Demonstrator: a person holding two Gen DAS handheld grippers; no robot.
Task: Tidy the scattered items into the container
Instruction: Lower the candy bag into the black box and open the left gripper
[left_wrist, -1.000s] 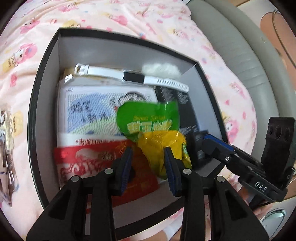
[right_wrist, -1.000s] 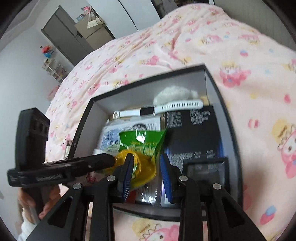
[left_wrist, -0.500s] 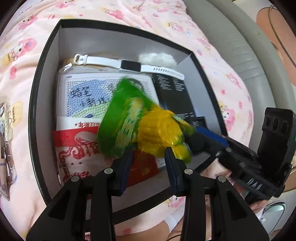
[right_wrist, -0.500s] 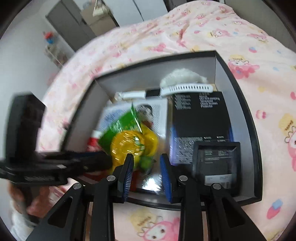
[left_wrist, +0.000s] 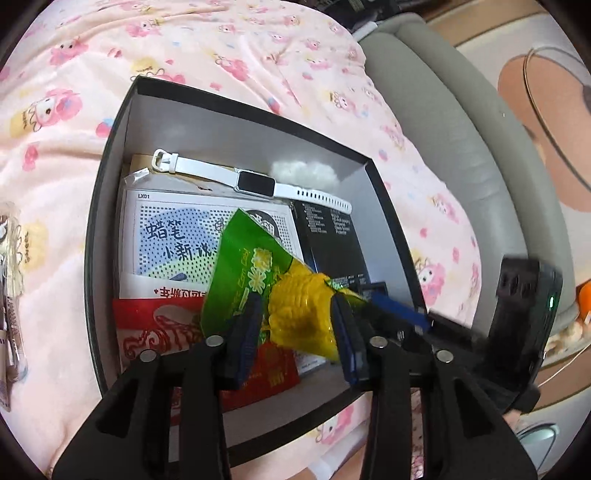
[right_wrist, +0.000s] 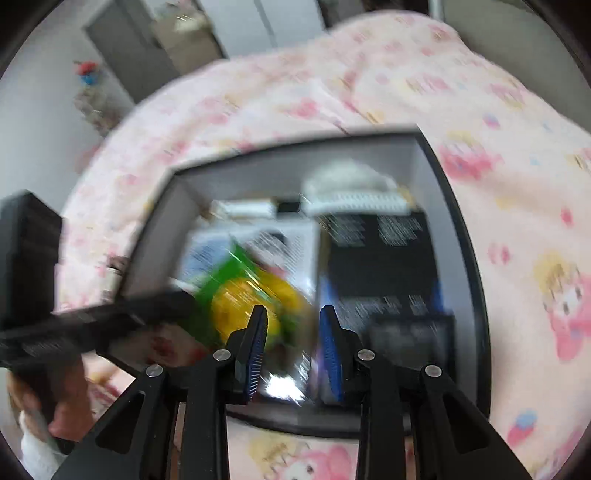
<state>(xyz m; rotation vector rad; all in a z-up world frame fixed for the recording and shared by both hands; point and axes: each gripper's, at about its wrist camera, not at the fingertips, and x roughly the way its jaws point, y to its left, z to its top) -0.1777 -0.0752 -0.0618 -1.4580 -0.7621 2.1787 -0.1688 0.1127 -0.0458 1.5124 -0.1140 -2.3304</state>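
Left wrist view: my left tool (left_wrist: 297, 332) is opening, with the green-and-yellow plastic corn snack packet (left_wrist: 280, 291) between its fingers, above the black rectangular cardboard box (left_wrist: 110, 177) on the pink patterned bed (left_wrist: 55, 110). My right tool (left_wrist: 391, 314) pinches the packet's right end, and in its own blurred view I cannot tell its grip.

Both wrist cameras look steeply down, close, sharing the black box (left_wrist: 110, 192).
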